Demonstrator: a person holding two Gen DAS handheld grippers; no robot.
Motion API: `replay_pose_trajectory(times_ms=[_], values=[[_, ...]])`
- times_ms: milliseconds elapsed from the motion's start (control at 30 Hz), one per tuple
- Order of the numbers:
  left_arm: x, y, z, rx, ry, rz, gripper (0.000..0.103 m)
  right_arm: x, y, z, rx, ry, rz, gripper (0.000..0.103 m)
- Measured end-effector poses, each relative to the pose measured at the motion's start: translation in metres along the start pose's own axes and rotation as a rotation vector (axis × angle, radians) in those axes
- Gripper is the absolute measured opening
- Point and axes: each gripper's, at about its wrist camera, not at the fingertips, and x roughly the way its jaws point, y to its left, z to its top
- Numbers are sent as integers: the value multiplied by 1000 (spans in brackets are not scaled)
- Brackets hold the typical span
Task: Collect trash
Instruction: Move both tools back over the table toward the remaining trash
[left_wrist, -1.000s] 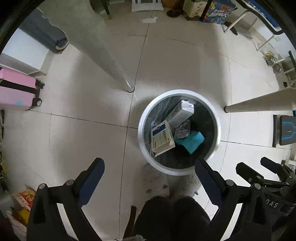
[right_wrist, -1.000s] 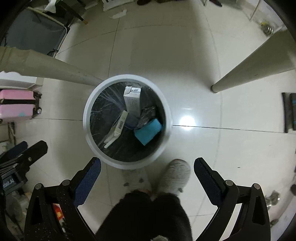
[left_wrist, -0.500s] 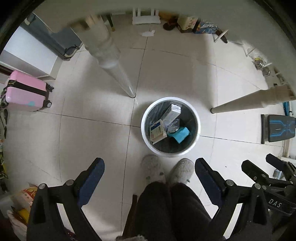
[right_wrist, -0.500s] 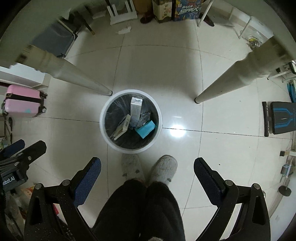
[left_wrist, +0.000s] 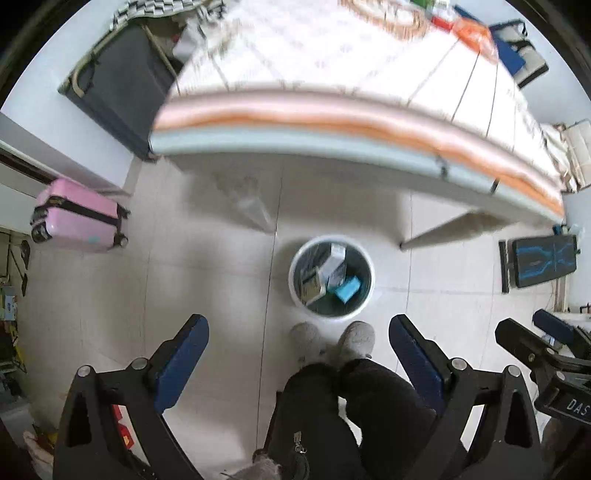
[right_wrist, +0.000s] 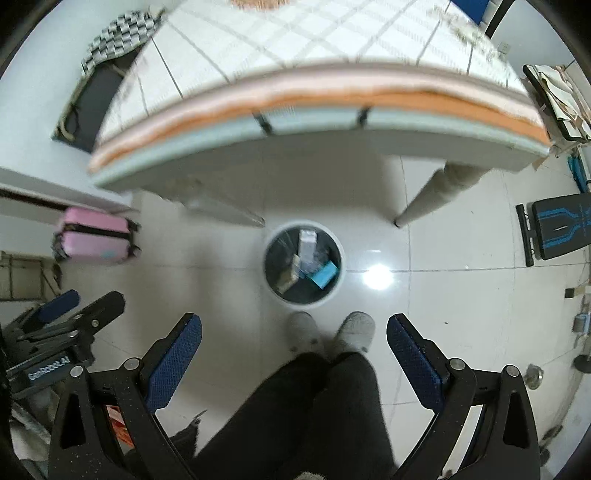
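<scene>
Left gripper: jaws wide apart, empty.
Bin: floor centre, holding boxes.
Table: 12 o'clock.
Suitcase: 9 o'clock.

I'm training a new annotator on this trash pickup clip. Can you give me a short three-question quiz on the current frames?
1. True or false: the left gripper holds a piece of trash.
2. Where is the teal box? A) on the table B) in the trash bin C) on the floor
3. Which object stands at the left, by the wall?

Key: 1. False, both it and the right gripper are open and empty. 2. B. 3. The pink suitcase.
</scene>
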Motion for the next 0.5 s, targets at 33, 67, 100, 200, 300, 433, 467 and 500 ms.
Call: replay_pose_trajectory(times_ms=[33, 67, 100, 200, 300, 433, 467, 500], values=[[-10, -2, 11, -8, -21, -9, 100, -10, 1, 8, 5, -13, 12, 101], [-15, -3, 18, -11, -35, -12, 100, -19, 2, 14, 9, -23, 21, 101], [-22, -6, 29, -11, -58, -10, 100, -30, 3, 26, 18, -39, 30, 101], [-39, -19, 64, -1, -124, 9, 100, -58, 0, 62, 36, -91, 44, 101], [-46, -38, 111, -1, -159, 10, 103, -82, -15, 112, 56, -140, 29, 101], [-46, -63, 173, -9, -180, 29, 103, -100, -52, 191, 97, -182, 1, 102], [-44, -71, 195, -14, -183, 43, 103, -105, -68, 222, 107, -195, -8, 102], [-40, -79, 215, -21, -181, 51, 103, -105, -78, 244, 110, -200, -14, 102]])
